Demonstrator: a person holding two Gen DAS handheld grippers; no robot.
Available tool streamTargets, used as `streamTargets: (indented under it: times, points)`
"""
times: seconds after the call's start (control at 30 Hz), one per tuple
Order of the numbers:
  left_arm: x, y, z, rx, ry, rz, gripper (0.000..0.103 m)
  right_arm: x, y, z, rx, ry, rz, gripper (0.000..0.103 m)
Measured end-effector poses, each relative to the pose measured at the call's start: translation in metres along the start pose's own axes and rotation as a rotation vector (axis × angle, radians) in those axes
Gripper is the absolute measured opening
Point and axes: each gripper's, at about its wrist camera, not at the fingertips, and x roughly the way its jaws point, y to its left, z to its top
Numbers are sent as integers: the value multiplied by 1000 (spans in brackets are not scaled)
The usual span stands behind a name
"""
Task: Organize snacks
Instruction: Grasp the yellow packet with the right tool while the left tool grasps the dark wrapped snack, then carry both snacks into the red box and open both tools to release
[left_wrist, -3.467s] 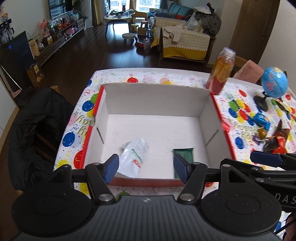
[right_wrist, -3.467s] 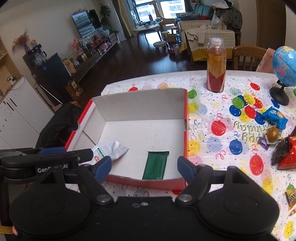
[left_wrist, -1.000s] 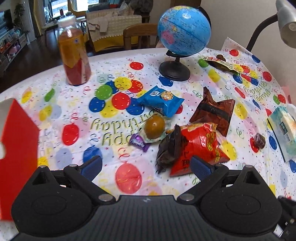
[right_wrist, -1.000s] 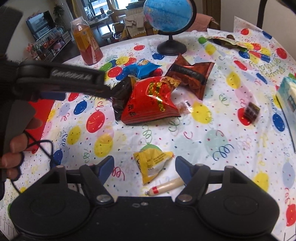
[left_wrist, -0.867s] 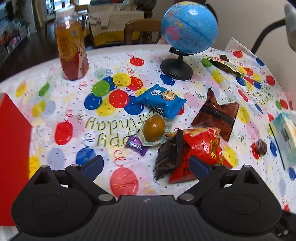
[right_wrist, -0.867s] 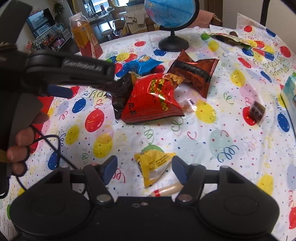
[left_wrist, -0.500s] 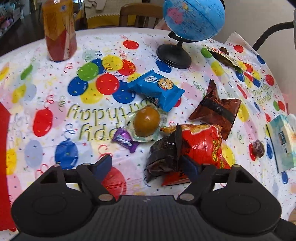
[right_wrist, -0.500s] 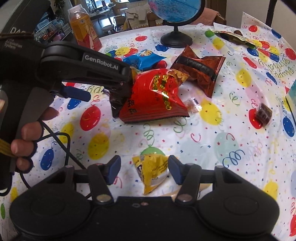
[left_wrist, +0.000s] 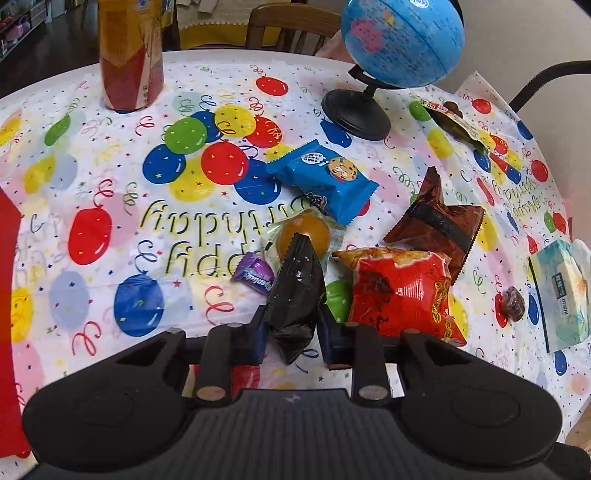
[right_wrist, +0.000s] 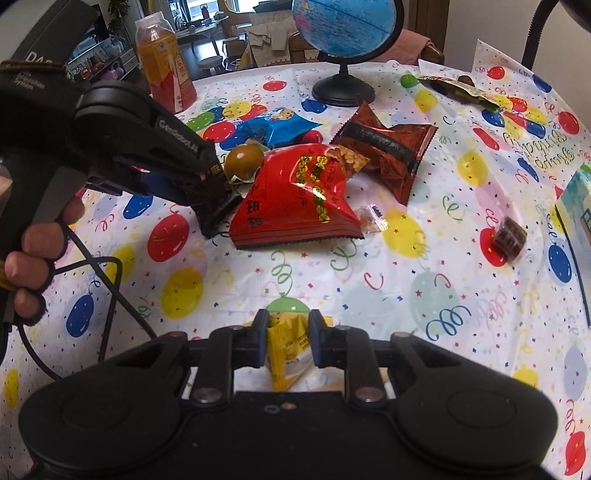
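Both grippers' fingers have now closed: left (left_wrist: 293, 332) grasping black packet (left_wrist: 295, 291), right (right_wrist: 286, 341) yellow packet (right_wrist: 288, 350)

Both wrist views look down close, sharing the red bag (left_wrist: 400, 286).

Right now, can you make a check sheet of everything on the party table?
Surface: balloon tablecloth, fully covered table.
Job's things: black packet, yellow packet, red chip bag, blue cookie pack, brown bag.
Clutter: globe, juice bottle, tissue pack.
Grippers: left gripper shut on black packet; right gripper shut on yellow packet.
Cables: black cable under left hand.
Surroundings: living room behind.
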Motion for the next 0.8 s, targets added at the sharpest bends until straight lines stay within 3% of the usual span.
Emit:
streamTargets:
  times: [0.37, 0.8]
  points:
    - [-44, 7, -21, -15, -6, 35, 26, -34, 0, -7, 27, -37, 36, 16]
    - [-130, 20, -57, -59, -85, 106, 26, -90, 25, -2, -68, -128, 145, 16]
